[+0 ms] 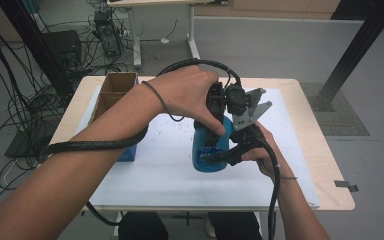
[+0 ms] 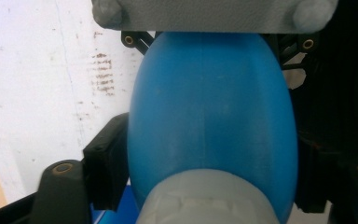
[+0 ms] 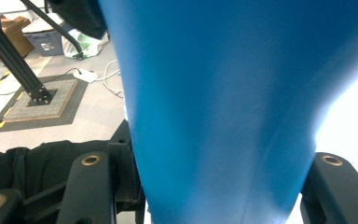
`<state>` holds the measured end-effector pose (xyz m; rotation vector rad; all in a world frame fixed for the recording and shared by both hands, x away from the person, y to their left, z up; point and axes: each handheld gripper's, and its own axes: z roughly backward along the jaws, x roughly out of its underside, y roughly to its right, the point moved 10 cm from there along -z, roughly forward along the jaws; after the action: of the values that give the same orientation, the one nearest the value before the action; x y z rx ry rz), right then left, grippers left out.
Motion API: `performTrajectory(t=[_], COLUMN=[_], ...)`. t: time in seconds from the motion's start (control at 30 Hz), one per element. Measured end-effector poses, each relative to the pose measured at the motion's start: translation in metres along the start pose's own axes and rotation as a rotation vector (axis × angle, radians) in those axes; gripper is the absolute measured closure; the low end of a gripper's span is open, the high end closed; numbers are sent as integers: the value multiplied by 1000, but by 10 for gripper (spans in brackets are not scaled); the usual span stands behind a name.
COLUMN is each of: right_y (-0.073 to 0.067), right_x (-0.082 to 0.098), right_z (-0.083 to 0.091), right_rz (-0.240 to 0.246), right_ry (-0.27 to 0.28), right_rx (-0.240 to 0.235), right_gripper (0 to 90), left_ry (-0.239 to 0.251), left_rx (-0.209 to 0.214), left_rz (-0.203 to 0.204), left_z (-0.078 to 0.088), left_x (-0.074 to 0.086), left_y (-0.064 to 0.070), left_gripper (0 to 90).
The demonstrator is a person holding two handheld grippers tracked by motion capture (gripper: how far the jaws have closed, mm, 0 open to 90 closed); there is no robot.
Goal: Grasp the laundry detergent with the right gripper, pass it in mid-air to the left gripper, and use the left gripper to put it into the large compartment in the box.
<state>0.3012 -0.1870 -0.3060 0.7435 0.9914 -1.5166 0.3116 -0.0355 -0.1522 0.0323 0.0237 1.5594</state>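
1. High view: the blue bottle (image 1: 211,152) stands near the middle of the white mat (image 1: 170,175), held between my two tongs, its grey cap end toward the left gripper's camera
2. My right gripper (image 1: 220,157) is clamped on the bottle's lower body from the side; in the right gripper view the blue wall fills the gap between both jaws, so it is closed as far as the bottle allows
3. My left gripper (image 1: 219,125) comes down from above; in the left gripper view its jaws sit against both flanks of the bottle (image 2: 212,116) just past the grey cap (image 2: 209,198), partly closed and gripping it
4. To do this step well, I judge that I should keep the right grip steady as the anchor and keep the left grip square; a slanted squeeze could make the smooth rounded plastic slip
5. The mat covers a pale wooden table (image 1: 325,165); a cardboard box (image 1: 112,92) stands at its far left corner
6. Beyond lie a grey floor (image 1: 280,45), tangled cables (image 1: 10,100) and a black frame post (image 1: 360,45)
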Motion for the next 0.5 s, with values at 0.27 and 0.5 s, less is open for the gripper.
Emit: performTrajectory(t=[0.27,0.5], right_y=[-1,-1], right_x=[-1,-3], right_z=[0,0], right_rz=[2,12], right_ry=[-3,-4], right_rx=[0,3], right_gripper=[421,421], left_ry=[0,17], left_rx=[23,45], left_rz=[15,33], left_z=[2,4], left_x=[0,4], left_y=[-1,-4], left_gripper=[360,376])
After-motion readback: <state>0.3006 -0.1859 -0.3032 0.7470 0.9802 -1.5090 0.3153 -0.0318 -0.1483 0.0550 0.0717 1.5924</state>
